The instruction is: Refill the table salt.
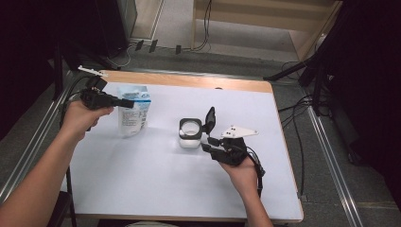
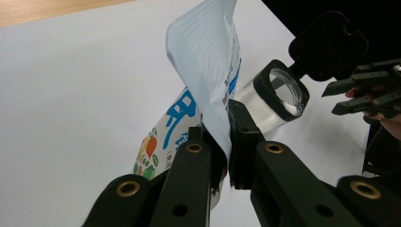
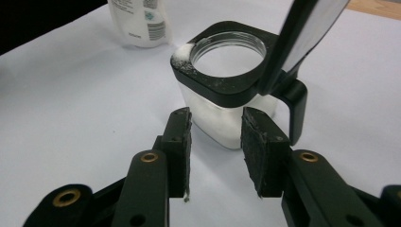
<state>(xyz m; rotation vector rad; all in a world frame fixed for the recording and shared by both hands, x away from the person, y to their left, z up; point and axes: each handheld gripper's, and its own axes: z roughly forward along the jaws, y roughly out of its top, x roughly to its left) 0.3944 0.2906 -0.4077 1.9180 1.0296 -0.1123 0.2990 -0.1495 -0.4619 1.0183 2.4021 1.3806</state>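
Closest to the lens in the left gripper view, the left gripper (image 2: 226, 142) has its black jaws clenched on the upper edge of a white plastic pouch with blue lettering and a small fruit print (image 2: 205, 71). In the high view that pouch (image 1: 133, 111) stands at about ten o'clock on the white table sheet (image 1: 156, 184), with the left gripper (image 1: 126, 102) reaching it from the nine o'clock side.

The pouch looks soft and light; its top flap bends and curls where it is pinched, so it will likely sag and swing if lifted, and any powder inside would shift. The sealed upper edge seems the best place to hold it, since the film of the body would crumple and may slip.

Toward three o'clock from the pouch, near the table's middle, sits a clear square jar with a black collar and a hinged black lid standing open (image 1: 191, 134). It looks rigid, smooth and probably breakable; white grains cling to one corner of its collar (image 3: 183, 56). The right gripper (image 3: 216, 142) stands just short of the jar's side with its jaws parted, touching nothing.

How full the pouch is, and whether its top is cut open, cannot be told. The print is too small to read, and the left gripper's jaws hide the pouch's lower part in the left gripper view.
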